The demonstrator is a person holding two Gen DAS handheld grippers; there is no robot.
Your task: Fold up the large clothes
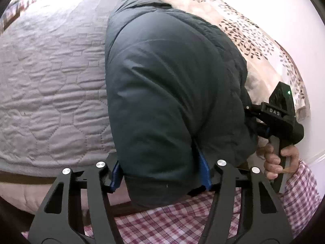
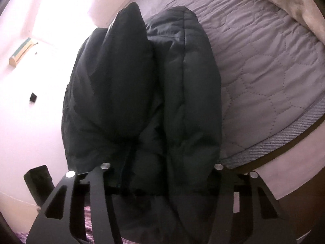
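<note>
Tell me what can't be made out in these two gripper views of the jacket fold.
- Right wrist view: the right gripper fingertips are buried under the dark jacket, so its grip cannot be told.
- Left wrist view: the jacket bulges between the blue pads of the left gripper, hiding the contact.
- Left wrist view: the floral pillow is partly hidden behind the jacket.
- Both views: the quilted bedspread is cut off by the fisheye edge.
</note>
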